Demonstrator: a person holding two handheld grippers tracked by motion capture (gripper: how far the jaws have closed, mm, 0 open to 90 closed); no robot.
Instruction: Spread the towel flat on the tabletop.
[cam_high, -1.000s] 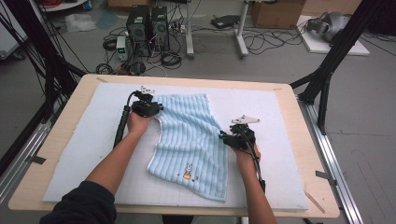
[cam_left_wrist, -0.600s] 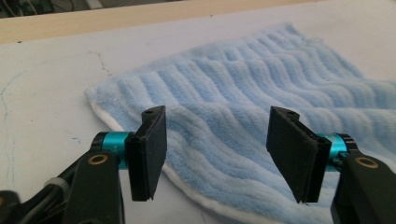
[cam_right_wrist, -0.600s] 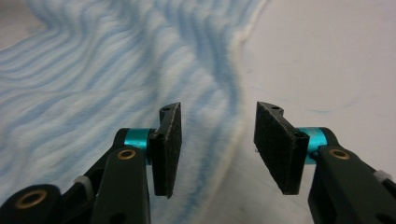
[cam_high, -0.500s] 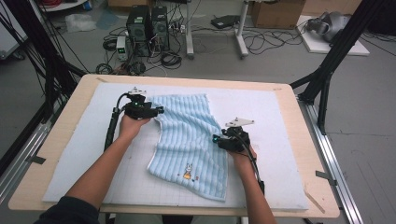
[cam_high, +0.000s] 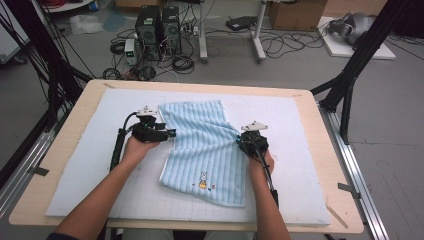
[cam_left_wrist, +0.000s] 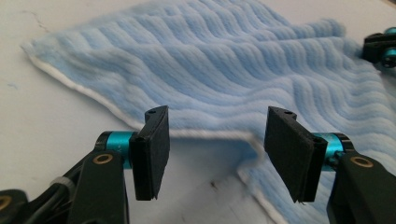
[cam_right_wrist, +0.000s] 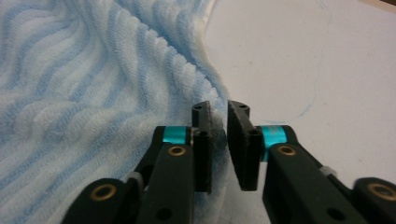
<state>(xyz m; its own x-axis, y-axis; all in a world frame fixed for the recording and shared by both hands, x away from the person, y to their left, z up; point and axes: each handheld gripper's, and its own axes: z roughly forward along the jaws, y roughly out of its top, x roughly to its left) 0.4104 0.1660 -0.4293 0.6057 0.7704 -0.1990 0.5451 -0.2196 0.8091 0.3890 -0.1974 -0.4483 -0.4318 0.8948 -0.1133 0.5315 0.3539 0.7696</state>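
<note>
A light-blue striped towel (cam_high: 205, 147) lies rumpled in the middle of a white gridded mat (cam_high: 300, 170) on a pale wooden table (cam_high: 75, 107), with computer towers (cam_high: 157, 25) and cables on the grey floor beyond. The left gripper (cam_high: 170, 133), just beside the towel's left hem, has just been opening and holds nothing. The right gripper (cam_high: 239, 144) has just been closing, its nearly closed jaws pinching the towel's right edge.

The high view hangs above the person's side and looks forward and down over the whole table (cam_high: 65, 150), floor beyond. The left gripper view sits low and close, facing across the towel (cam_left_wrist: 224, 70). The right gripper view sits just as close at the towel's (cam_right_wrist: 93, 93) opposite edge. All three share the towel (cam_high: 205, 145).
</note>
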